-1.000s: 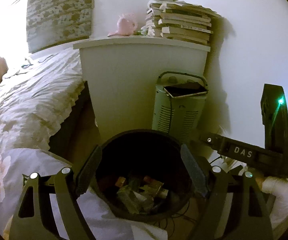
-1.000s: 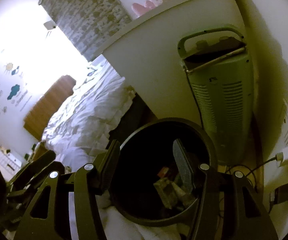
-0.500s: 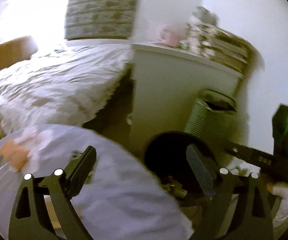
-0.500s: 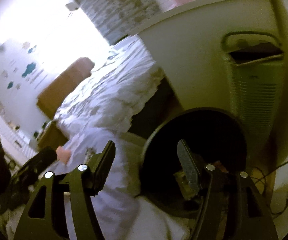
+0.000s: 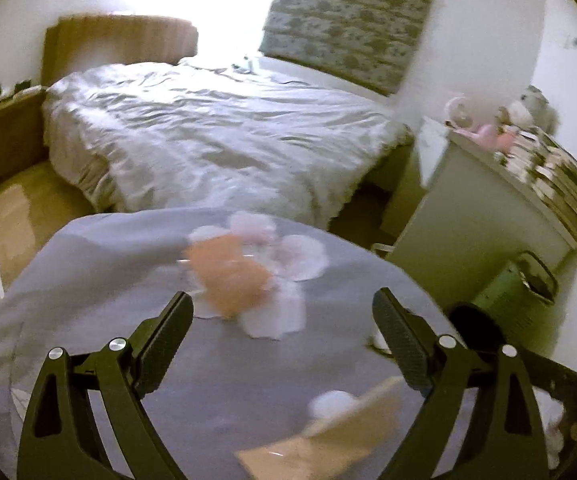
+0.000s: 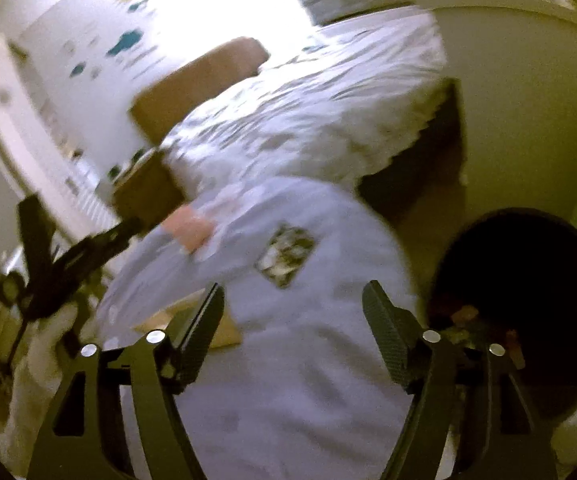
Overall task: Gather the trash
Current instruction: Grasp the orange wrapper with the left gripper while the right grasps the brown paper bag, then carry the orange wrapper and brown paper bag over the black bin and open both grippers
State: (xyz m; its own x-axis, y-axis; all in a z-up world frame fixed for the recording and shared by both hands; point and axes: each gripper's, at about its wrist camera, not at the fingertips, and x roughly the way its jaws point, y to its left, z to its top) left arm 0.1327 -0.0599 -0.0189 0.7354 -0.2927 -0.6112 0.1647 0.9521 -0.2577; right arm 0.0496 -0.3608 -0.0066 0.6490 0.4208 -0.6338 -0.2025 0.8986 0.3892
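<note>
— How do our tools stand?
— Left tool (image 5: 282,328) and right tool (image 6: 293,316) both gape wide, empty, over the counter (image 5: 100,280).
— And earlier?
— We've swung off the trash bin (image 6: 528,292); trash (image 5: 228,276) lies on the counter.

We see a grey-lilac bench (image 5: 88,264) printed with white flowers, an orange scrap (image 5: 228,280), a black bin (image 6: 528,280), white bedding (image 5: 208,136).

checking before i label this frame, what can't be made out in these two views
- Left wrist view: orange item on the round table is motion-blurred; its kind is unreadable.
- Left wrist view: tan flat piece is blurred and cut off by the bottom edge.
- Left wrist view: trash bin is mostly hidden behind the table and left tongs.
- Right wrist view: bin contents are dark and partly hidden by right tongs.
</note>
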